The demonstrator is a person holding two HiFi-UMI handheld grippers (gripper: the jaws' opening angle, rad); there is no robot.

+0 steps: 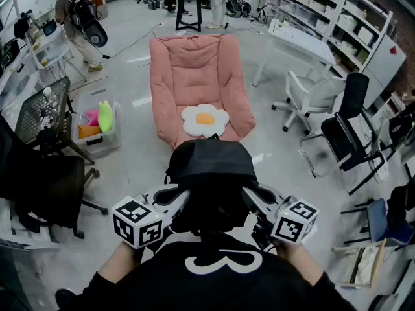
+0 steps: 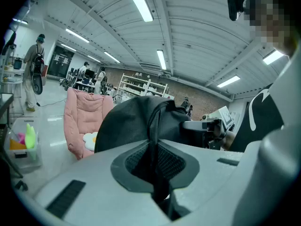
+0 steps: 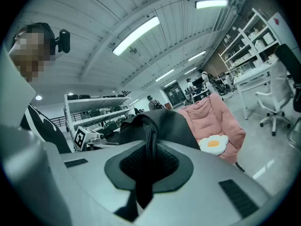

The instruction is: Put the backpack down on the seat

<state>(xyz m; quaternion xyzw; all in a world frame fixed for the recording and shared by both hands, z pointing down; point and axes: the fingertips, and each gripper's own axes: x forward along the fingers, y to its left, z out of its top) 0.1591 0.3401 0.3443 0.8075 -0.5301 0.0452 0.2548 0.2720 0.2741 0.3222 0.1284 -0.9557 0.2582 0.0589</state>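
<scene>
Hanging between left tool (image 1: 176,198) and right tool (image 1: 254,199), each clenched on a strap (image 2: 153,140), the backpack (image 1: 213,167) hovers before the seat (image 1: 194,76).

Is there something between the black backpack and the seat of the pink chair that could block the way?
No object stands between the backpack and the pink chair. However, a fried-egg cushion lies on the seat itself, near its front, where the backpack may land.

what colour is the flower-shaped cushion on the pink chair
The cushion is white with an orange-yellow centre, clearest in the head view.
</scene>
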